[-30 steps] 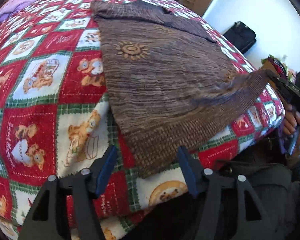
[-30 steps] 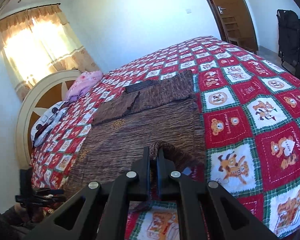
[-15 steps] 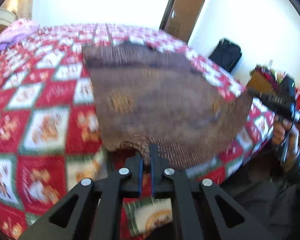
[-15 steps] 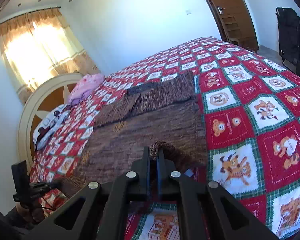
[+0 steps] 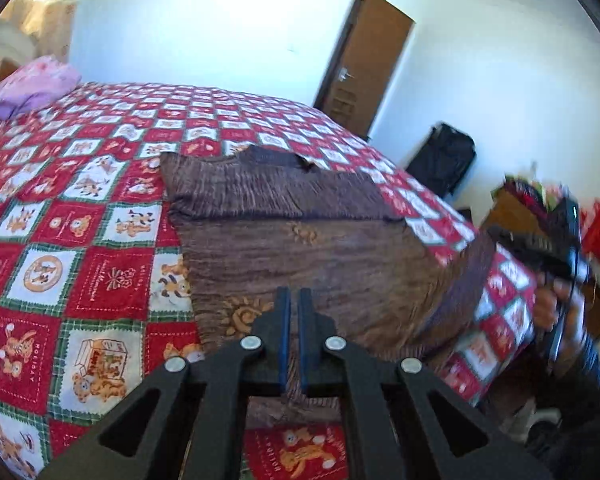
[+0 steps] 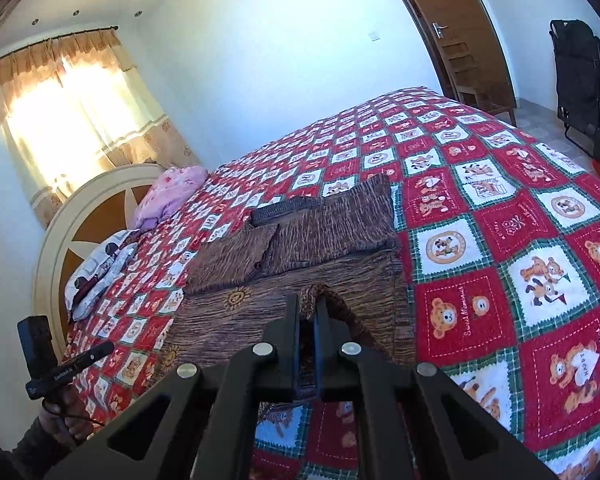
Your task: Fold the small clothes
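A brown ribbed garment (image 5: 320,248) with small sun motifs lies flat on the red patchwork quilt (image 5: 80,240), sleeves folded across its far end. My left gripper (image 5: 294,300) is shut on the near hem, and brown cloth hangs under its fingers. In the right wrist view the same garment (image 6: 300,272) runs away from my right gripper (image 6: 308,308), which is shut on a bunched corner of the hem. Each gripper also appears in the other's view: the right gripper (image 5: 496,236) with a raised flap, the left gripper (image 6: 104,348) in a hand at the bed's edge.
A pink bundle (image 6: 172,192) and a patterned pillow (image 6: 100,264) lie by the round headboard (image 6: 80,208). Past the bed are a brown door (image 5: 364,56), a black bag (image 5: 440,160) on the floor and a black folding chair (image 6: 576,72).
The left gripper went from open around the near hem to shut on it, then rose and tipped up. The right gripper kept its grip and shifted a little with its corner.
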Motion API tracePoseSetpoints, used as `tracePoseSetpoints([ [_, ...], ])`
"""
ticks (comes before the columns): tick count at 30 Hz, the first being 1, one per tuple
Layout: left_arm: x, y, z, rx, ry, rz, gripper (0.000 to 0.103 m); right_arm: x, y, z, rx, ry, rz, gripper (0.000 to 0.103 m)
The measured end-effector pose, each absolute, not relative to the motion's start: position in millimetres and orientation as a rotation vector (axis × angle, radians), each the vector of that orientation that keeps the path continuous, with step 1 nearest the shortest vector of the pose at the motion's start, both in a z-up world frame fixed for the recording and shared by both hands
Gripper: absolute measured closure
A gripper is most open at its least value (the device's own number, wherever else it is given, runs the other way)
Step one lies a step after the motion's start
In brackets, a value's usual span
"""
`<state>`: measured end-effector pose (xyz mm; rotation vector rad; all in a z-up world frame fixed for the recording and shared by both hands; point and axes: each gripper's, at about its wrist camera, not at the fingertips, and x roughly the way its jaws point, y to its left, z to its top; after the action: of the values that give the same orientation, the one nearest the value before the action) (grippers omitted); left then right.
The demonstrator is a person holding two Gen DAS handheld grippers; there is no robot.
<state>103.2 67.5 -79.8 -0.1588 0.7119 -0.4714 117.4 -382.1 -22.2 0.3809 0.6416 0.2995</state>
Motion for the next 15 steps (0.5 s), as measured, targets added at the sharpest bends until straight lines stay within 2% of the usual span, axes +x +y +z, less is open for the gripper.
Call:
tracePoseSetpoints([
  [1,97.2,64.5,-82.7,-0.102,0.715,-0.473,0.097,117.4,-382.1,-23.3,0.379,0.645,0.300,0.098],
  [3,86.1,58.4,-95.1,0.030,0.757,-0.494,0.064,116.8,-382.8,-27.3,0.367,0.658,0.293,0.098],
  [4,83.7,57.4,-98.2,0.068,0.767,-0.480,0.025,116.5,-383.8,-29.8,0.367,0.665,0.292,0.098],
  [5,78.8,56.7,-104.1,0.123,0.766,-0.464,0.011,116.2,-384.6,-32.2,0.369,0.672,0.291,0.098],
  [11,90.1,50.9,-113.0,0.180,0.749,-0.498,0.014,114.3,-385.2,-41.5,0.376,0.694,0.283,0.098],
  [15,106.1,35.2,-126.2,0.174,0.813,-0.540,0.027,110.7,-382.2,-39.5,0.362,0.696,0.291,0.098],
])
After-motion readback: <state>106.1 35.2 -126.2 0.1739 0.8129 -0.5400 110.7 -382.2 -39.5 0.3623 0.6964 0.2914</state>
